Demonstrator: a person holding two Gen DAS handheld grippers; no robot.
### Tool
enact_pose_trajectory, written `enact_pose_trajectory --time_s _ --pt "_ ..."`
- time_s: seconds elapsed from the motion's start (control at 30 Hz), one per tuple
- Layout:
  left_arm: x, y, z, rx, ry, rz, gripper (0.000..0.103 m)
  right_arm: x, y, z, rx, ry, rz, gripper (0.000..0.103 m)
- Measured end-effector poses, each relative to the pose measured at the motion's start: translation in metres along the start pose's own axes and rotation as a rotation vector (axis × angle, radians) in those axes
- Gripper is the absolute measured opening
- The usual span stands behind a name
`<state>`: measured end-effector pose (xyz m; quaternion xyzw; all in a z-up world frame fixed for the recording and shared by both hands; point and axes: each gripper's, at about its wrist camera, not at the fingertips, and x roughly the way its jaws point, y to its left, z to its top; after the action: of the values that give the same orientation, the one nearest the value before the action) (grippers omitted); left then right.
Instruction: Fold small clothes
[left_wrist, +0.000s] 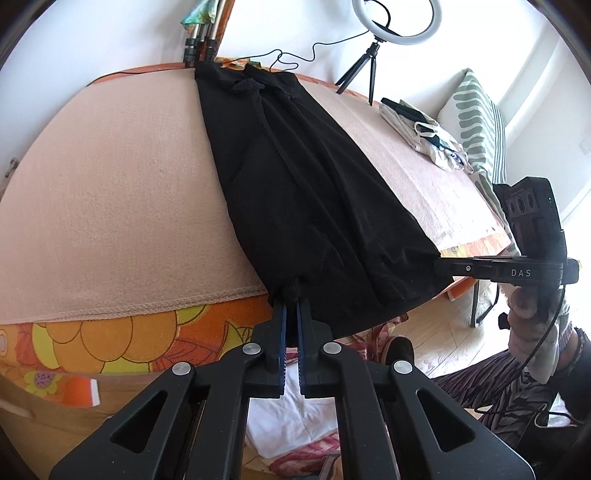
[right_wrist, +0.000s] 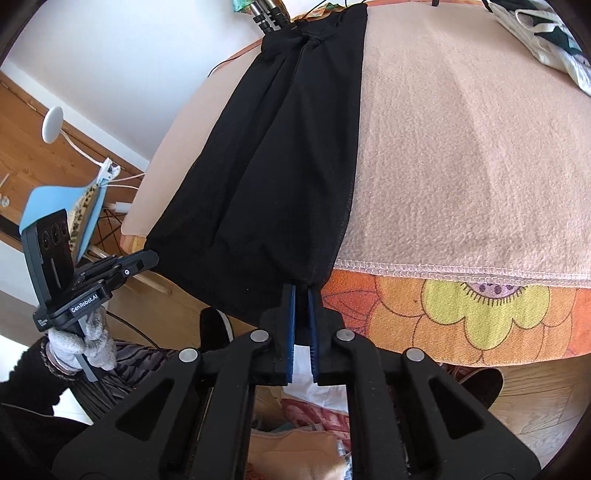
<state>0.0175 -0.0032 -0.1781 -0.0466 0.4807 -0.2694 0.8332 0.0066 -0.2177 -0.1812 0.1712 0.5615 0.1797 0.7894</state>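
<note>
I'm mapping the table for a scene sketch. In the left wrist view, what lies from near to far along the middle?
Left claw → black garment → tripod legs at the far edge.

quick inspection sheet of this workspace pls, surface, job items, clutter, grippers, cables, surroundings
surface: pink fleece blanket over a floral sheet.
job's things: black garment lying lengthwise, near hem hanging off the edge.
clutter: pile of light clothes at the far right corner.
grippers: left gripper and right gripper each shut on a near hem corner.
cables: black cable trailing from the ring light.
surroundings: striped cushion, white wall, wooden floor.
</note>
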Motion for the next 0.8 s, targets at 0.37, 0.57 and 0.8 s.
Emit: enact_pose_trajectory --time_s 0.37,0.57,0.8 --pt "-0.009 -0.005 0.037 -0.006 -0.034 -0.044 0.003 -0.016 0.013 0.030 0.052 -0.051 0.118 0.006" --pt "-0.002 0.000 0.064 0.001 -0.040 -0.033 0.003 -0.014 0.003 0.062 0.077 -0.053 0.119 0.006" --pt "0.021 0.023 0.102 -0.025 -0.046 -0.002 0.003 0.003 -0.017 0.108 0.109 -0.038 0.103 0.006"
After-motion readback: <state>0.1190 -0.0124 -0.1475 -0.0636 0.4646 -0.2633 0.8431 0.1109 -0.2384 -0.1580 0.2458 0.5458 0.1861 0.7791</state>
